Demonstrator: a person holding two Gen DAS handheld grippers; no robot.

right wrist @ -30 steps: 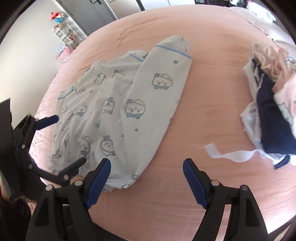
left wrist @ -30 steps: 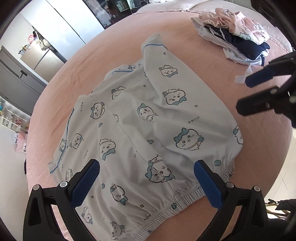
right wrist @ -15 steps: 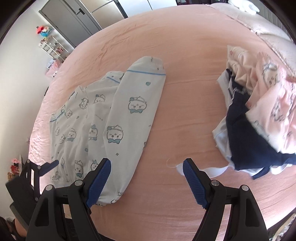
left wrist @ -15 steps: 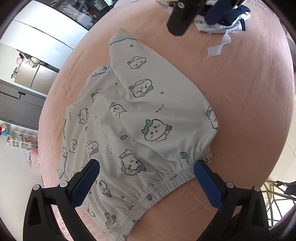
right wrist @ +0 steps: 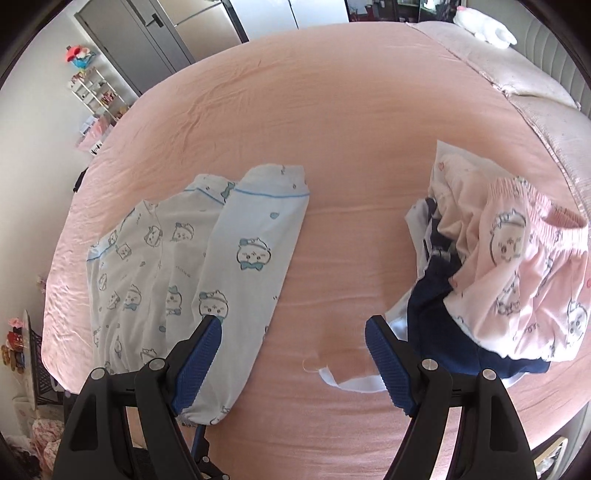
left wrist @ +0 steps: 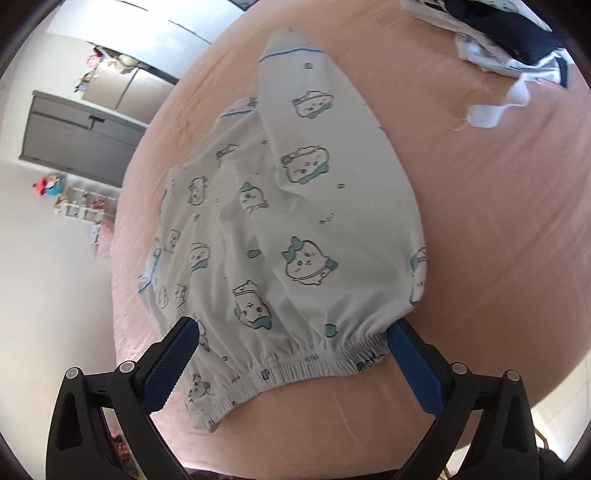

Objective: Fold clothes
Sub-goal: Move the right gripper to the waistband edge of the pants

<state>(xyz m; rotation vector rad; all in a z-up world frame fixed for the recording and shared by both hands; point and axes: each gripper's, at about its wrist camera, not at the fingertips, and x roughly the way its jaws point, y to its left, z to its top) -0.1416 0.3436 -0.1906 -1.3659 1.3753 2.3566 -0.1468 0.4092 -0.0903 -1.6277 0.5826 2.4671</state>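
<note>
White pyjama trousers (left wrist: 303, 221) with blue cartoon prints lie flat on the pink bed sheet (left wrist: 498, 240), one leg folded over the other. Their gathered waistband (left wrist: 295, 362) runs between the two fingers of my left gripper (left wrist: 293, 354), which stands open just over it with its pads apart from the cloth. In the right wrist view the trousers (right wrist: 207, 266) lie at the left. My right gripper (right wrist: 293, 343) hangs open above bare sheet, between the trousers and a pile of clothes, with nothing between its fingers.
A loose pile holds a pink printed garment (right wrist: 517, 266) over a navy one (right wrist: 443, 332), with a white strap (right wrist: 354, 384) trailing out. The pile (left wrist: 509, 33) sits top right in the left wrist view. Grey cabinets (right wrist: 155, 40) and a shelf rack (right wrist: 96, 96) stand beyond the bed.
My left gripper has come down and closer to the waistband, which now spans its fingers. My right gripper rose and swung right toward the pile, leaving the left wrist view.
</note>
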